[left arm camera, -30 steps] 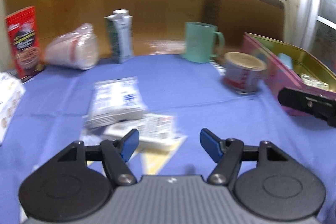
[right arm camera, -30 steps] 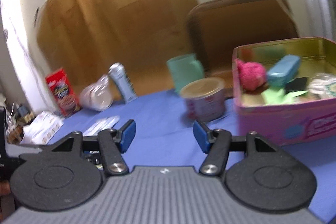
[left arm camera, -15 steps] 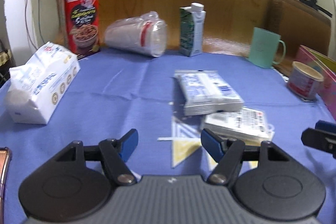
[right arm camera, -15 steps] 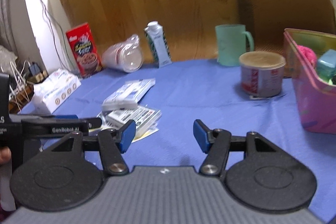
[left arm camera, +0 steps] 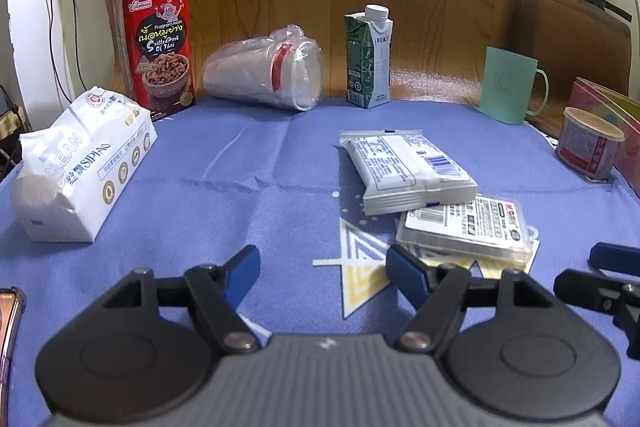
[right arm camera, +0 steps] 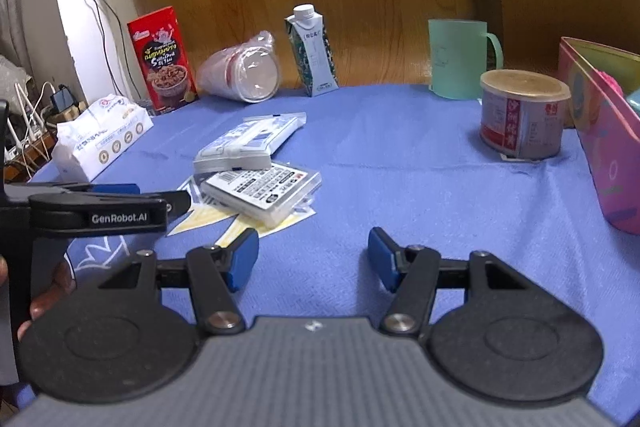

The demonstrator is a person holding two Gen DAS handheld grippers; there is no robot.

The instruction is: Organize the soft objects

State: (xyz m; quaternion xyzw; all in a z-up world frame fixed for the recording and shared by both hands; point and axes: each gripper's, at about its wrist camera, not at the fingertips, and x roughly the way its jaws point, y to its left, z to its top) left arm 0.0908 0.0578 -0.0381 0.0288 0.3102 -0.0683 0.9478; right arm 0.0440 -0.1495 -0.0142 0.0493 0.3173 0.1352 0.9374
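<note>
A white soft pack of tissues (left arm camera: 404,167) lies mid-table, partly on a flat clear-wrapped packet (left arm camera: 468,227); both also show in the right wrist view, the pack (right arm camera: 248,143) and the packet (right arm camera: 260,189). A large tissue bag (left arm camera: 80,163) lies at the left, also seen from the right wrist (right arm camera: 100,139). My left gripper (left arm camera: 322,277) is open and empty, low over the blue cloth, near the flat packet. My right gripper (right arm camera: 312,259) is open and empty, right of the packets.
Along the back stand a red snack box (left arm camera: 160,43), a bagged stack of cups (left arm camera: 264,75), a carton (left arm camera: 368,57) and a green mug (left arm camera: 508,85). A can (right arm camera: 522,113) and a pink tin box (right arm camera: 600,131) stand at the right.
Both grippers have swung left, away from the pink tin, and now face the packets and the tissue bag. Both stay open and empty.
</note>
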